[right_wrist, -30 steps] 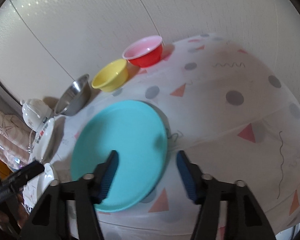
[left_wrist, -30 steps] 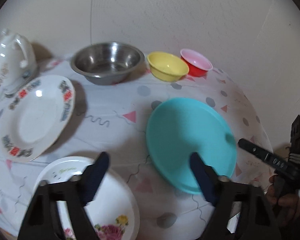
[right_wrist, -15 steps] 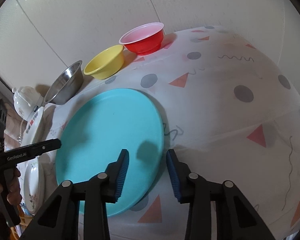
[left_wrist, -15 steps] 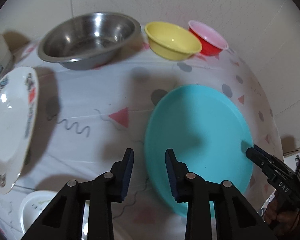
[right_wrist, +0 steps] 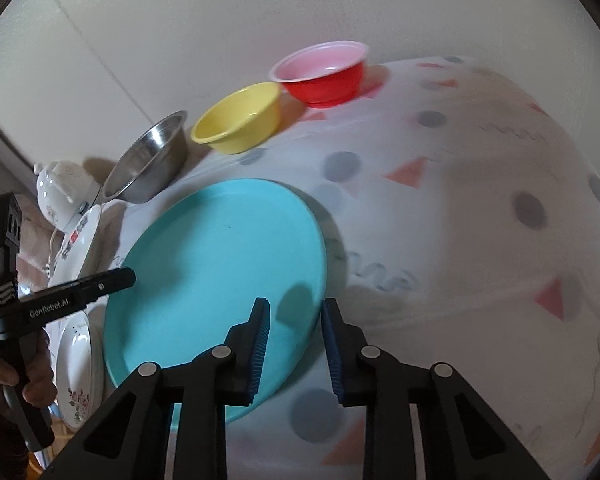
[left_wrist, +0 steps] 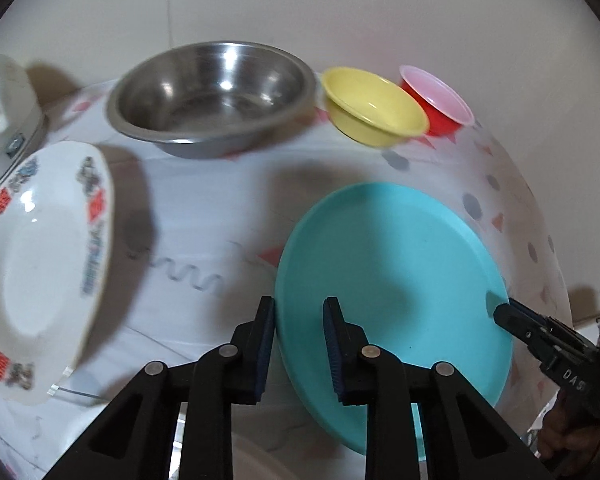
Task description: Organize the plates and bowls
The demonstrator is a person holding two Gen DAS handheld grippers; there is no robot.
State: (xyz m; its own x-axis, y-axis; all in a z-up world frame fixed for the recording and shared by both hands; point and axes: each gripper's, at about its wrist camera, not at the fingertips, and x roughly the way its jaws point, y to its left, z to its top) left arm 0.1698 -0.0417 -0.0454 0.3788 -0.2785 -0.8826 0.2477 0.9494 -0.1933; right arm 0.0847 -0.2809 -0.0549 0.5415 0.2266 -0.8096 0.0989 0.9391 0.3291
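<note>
Teal plate (left_wrist: 396, 264) lies on the tabletop (left_wrist: 220, 208). Left gripper (left_wrist: 298, 344) and right gripper (right_wrist: 294, 344) straddle its opposite rims, their fingers just narrowed, not visibly pressing.

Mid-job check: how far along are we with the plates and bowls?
Looks done: the steel bowl, yellow bowl and red bowl sit in a row along the wall. In hand: the left gripper and right gripper have just been closing, each straddling one edge of the teal plate, not yet clamped. Left: lift it, then sort the patterned plate and floral plate, which lie unstacked.
</note>
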